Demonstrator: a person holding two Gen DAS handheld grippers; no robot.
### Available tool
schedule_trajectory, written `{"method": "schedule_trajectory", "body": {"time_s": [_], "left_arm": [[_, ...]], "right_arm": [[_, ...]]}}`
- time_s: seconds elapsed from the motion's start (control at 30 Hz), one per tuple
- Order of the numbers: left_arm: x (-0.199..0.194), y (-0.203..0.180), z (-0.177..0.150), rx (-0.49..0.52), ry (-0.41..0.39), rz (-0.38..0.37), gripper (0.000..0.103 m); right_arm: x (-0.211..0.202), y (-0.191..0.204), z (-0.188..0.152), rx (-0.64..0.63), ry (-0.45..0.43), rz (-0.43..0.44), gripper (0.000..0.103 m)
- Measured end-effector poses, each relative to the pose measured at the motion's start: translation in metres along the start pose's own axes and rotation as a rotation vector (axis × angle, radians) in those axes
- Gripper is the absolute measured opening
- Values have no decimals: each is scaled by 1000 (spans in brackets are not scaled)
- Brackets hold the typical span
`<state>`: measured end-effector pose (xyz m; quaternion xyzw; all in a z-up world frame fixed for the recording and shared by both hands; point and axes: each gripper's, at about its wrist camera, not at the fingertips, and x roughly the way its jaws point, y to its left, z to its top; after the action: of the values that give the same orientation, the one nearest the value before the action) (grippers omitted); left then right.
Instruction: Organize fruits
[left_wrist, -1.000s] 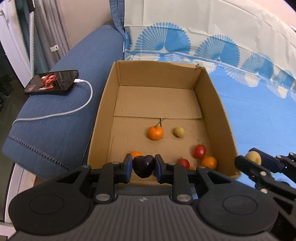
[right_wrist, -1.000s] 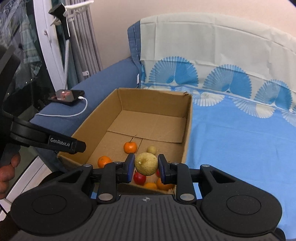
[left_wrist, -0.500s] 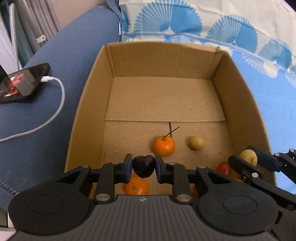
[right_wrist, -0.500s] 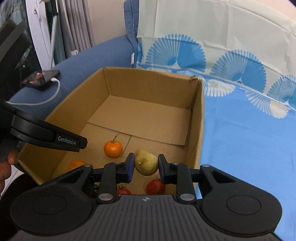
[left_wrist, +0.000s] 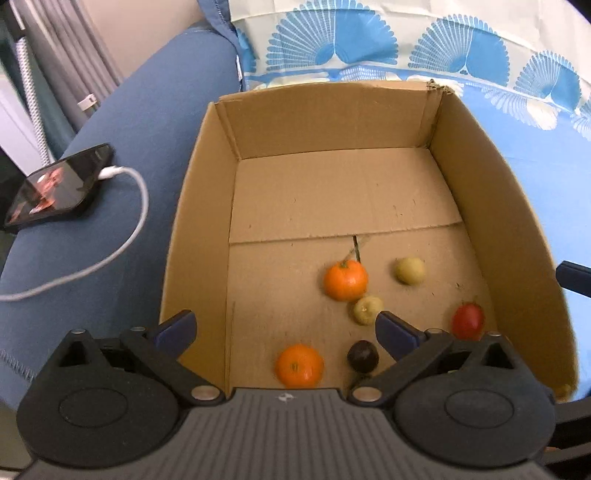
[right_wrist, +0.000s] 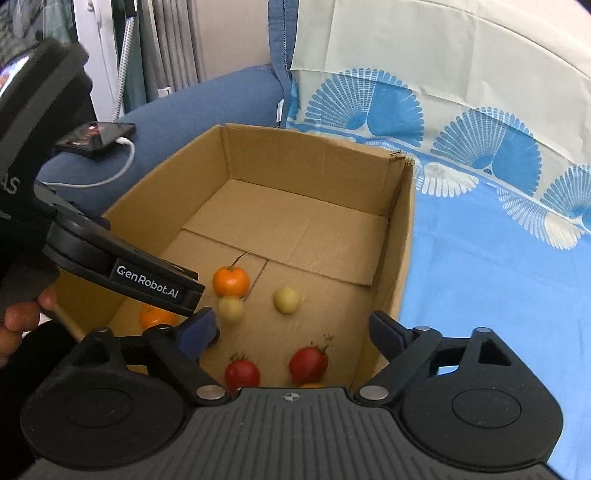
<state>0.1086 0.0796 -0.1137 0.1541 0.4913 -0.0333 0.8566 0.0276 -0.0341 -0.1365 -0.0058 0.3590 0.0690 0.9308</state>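
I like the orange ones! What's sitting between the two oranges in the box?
In the left wrist view, only bare cardboard box floor lies between the stemmed orange and the near orange.

Matt brown cardboard box (left_wrist: 207, 206) on smooth printed cloth (right_wrist: 498, 277); the dark fruit (left_wrist: 362, 356) looks glossy, though blurred.
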Motion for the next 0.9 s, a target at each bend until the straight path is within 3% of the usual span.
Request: {"method": "schedule_trajectory", "body": {"time_s": [0.57, 0.9], "left_arm": [[-98, -16, -66, -4, -113, -14, 103], [-125, -9, -91, -86, -115, 9, 103]], "right_arm": [[-108, 15, -48, 169, -114, -106, 101], [-139, 28, -61, 138, -164, -122, 102]]}}
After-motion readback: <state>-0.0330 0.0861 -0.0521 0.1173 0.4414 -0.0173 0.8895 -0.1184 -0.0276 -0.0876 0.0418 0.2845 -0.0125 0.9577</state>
